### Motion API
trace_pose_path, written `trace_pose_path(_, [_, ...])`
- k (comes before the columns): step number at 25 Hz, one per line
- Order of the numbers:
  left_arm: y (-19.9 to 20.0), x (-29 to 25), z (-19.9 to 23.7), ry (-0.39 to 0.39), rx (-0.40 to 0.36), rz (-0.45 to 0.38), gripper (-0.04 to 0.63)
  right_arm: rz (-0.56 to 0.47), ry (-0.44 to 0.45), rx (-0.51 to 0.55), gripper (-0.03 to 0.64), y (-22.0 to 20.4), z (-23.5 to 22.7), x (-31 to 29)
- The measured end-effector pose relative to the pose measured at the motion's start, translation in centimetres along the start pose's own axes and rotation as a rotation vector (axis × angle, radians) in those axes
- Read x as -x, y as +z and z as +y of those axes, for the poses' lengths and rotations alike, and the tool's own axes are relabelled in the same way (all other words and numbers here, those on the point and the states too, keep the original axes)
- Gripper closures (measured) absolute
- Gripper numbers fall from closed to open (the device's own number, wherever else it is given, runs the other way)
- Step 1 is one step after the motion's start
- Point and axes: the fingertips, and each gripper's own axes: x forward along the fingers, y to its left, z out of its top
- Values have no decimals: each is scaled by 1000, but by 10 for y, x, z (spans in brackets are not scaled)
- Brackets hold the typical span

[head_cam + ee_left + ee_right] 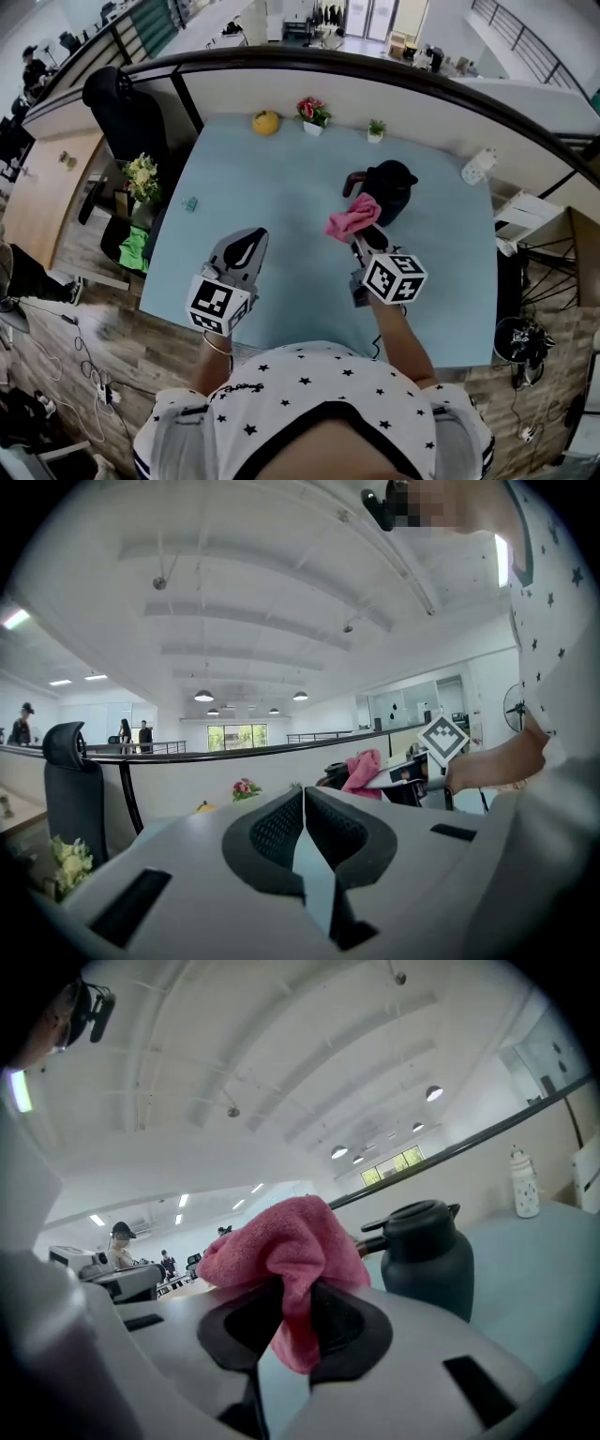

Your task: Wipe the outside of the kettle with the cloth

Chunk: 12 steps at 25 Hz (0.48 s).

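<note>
Light-blue table (281, 197) spreads below both grippers. Black kettle (427, 1260) stands upright on it, just ahead and to right of right gripper (295, 1316) jaws. Right jaws clamp pink cloth (281, 1246): it bunches above jaw tips, tail hanging between them, close to kettle, contact unclear. Left gripper (303, 813) jaws pressed together, nothing between them, kettle well off to their right.
</note>
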Motion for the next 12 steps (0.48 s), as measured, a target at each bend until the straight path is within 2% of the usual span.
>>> trace_pose_path(12, [8, -4, -24, -18, -4, -21, 565, -62, 49, 17, 540, 23, 15, 37])
